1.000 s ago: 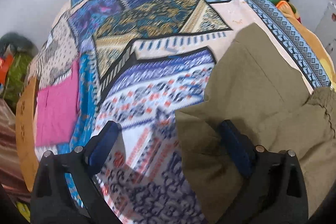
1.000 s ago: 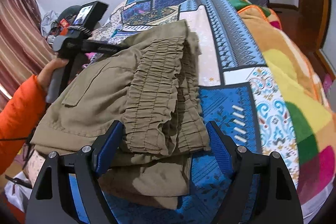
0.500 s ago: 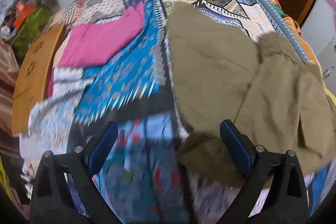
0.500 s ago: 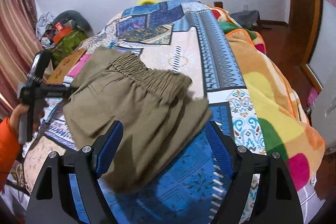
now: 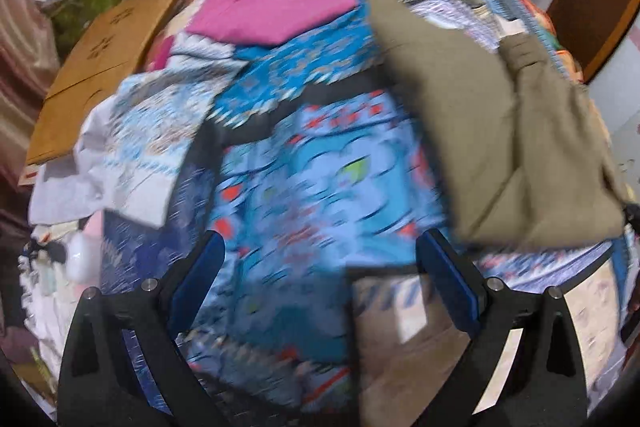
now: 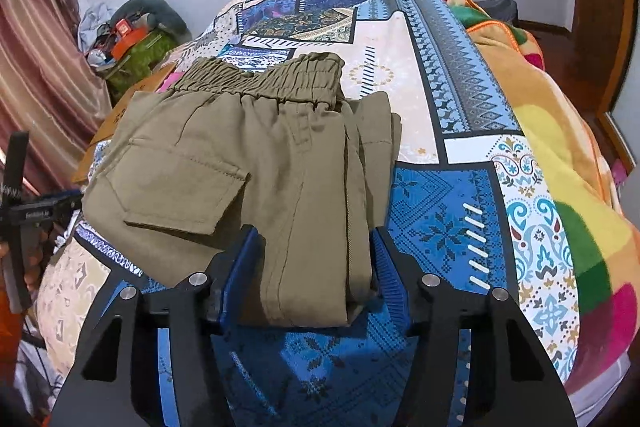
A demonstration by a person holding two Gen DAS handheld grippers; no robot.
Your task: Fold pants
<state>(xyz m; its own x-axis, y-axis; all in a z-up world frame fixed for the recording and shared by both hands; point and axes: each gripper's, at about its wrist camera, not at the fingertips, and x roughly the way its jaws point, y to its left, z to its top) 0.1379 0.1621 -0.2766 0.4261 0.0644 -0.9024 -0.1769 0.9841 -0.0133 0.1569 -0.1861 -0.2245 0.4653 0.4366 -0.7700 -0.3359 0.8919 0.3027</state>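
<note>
On the patchwork bedspread (image 6: 448, 99) I see the olive pants (image 6: 256, 163) folded into a compact bundle, elastic waistband at the far end, flapped cargo pocket facing up on the left side, extra folded layers stacked along the right edge. My right gripper (image 6: 314, 275) sits at the near end of that bundle, blue pads on either side of the near fold; jaws partly closed around the cloth, and both pads look pressed against the fabric, so I read it as pinching the pants. A colourful fleece blanket (image 6: 560, 131) lies along the right side of the bed, touching the bedspread edge. Far left, by the striped curtain (image 6: 36, 67), a green bag (image 6: 136, 55) with an orange item on top sits against the wall. At the left edge of the right wrist view I catch the black body of the other tool. Left wrist view is motion-blurred: my left gripper (image 5: 320, 271) is spread wide over bare bedspread (image 5: 304, 187), nothing between its pads, hovering well left of the pants (image 5: 500, 131), which show at the right side. A pink garment (image 5: 276, 13) lies on the bedspread at the far side, just beside the pants' far corner, and a brown cardboard sheet (image 5: 104, 67) sits at the left off the bed edge.
</note>
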